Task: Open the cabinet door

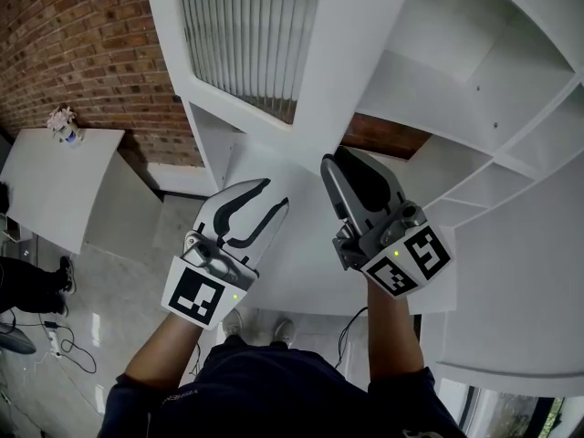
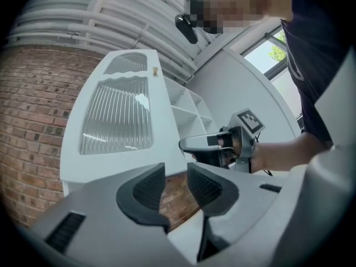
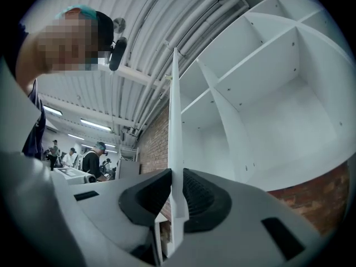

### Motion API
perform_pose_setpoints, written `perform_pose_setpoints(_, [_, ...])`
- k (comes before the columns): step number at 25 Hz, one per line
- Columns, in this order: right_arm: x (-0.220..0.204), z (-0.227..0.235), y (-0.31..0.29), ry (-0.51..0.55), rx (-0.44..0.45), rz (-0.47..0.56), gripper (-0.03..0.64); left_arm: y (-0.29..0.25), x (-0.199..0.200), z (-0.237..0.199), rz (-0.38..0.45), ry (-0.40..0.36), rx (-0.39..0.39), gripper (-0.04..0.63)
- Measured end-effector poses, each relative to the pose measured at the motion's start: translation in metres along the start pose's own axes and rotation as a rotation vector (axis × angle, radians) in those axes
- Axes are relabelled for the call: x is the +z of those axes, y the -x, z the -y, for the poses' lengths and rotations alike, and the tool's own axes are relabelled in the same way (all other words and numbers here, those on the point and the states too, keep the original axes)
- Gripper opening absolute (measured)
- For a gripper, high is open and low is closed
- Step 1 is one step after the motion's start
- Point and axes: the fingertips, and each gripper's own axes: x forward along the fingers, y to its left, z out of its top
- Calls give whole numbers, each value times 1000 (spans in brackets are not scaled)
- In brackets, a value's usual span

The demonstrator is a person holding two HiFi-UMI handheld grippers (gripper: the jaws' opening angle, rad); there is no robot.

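red brick wall (image 1: 82,44), white table (image 1: 46,190) at left bearing a small pale object (image 1: 64,126), cables (image 1: 78,352) on the grey tiled floor (image 1: 137,290); ceiling pipes (image 2: 83,15) overhead, people (image 3: 93,159) standing far off

White table (image 1: 55,185), small object (image 1: 65,124) on it, perhaps a toy, cables (image 1: 78,349) on floor (image 1: 128,272)

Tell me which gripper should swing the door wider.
Right. The right gripper is already clamped on the edge of the door; the left gripper is open and holds nothing.
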Motion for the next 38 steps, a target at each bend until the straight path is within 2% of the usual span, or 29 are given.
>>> perform_pose_setpoints(2, [0,-9,2,0,18,-7,78,3,-2,6,-23,-37,-2,141])
perform_pose_setpoints(6, [1,-28,4,8,65,-29,75,7,-11,20,-119,-174,-17,184])
perform_pose_setpoints(12, [1,-58,6,29,149,-65,72,8,-10,27,-133,-214,5,198])
perform_pose_setpoints(15, [1,-71,6,40,193,-77,71,12,-12,28,-151,-232,43,199])
perform_pose_setpoints(19, [0,-90,5,50,256,-87,71,24,-5,25,-135,-277,154,198])
perform_pose_setpoints(22, [-2,-105,1,48,296,-86,71,34,1,19,-114,-285,209,198])
perform_pose_setpoints(32, [-4,-147,-10,56,383,-87,71,70,6,4,-107,-265,311,191])
perform_pose_setpoints(38, [-7,-164,-15,27,414,-81,63,88,7,-2,-127,-265,339,169])
